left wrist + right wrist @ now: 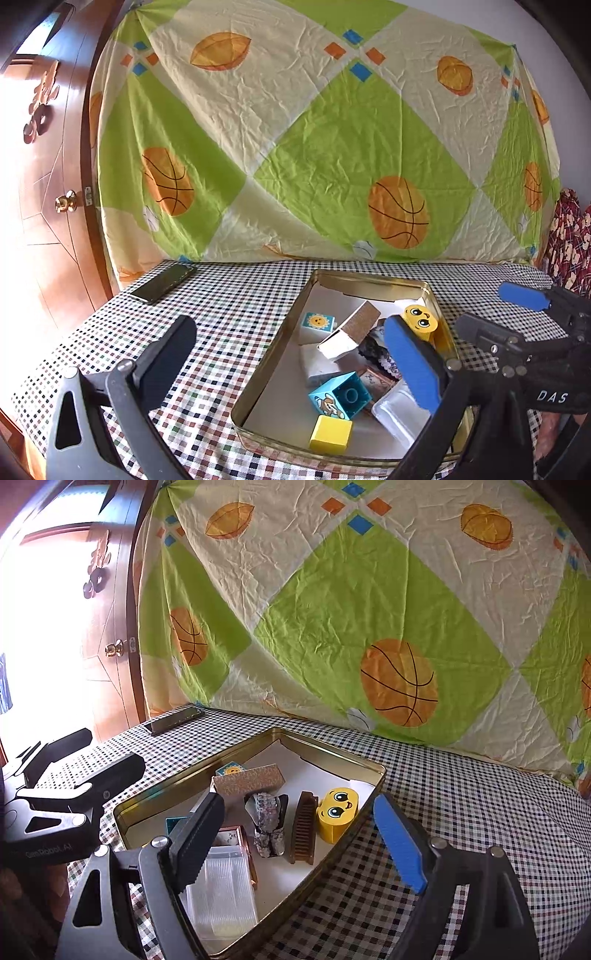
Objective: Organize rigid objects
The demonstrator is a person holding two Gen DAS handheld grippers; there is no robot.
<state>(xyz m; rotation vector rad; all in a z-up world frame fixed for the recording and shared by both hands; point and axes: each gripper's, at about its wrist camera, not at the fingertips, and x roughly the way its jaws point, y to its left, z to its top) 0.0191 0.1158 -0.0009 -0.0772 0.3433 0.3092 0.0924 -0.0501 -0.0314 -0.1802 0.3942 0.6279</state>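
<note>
A gold metal tin (295, 317) (332, 749) sits on the checked tablecloth and holds several small objects: a yellow smiley block (419, 318) (338, 812), a blue cartoon block (338, 395), a yellow block (330, 432), a sun-picture block (317, 322), a brown patterned box (351, 330) (249, 777), a brown comb (303, 827) and a clear plastic case (221, 893). My left gripper (291, 354) is open and empty, over the tin's left rim. My right gripper (299, 834) is open and empty, over the tin's near corner; it also shows in the left wrist view (498, 314).
A black phone (162, 282) (173, 720) lies on the tablecloth at the far left. A patterned sheet (314, 140) hangs behind the table. A wooden door (48, 184) stands at the left. The left gripper shows in the right wrist view (77, 760).
</note>
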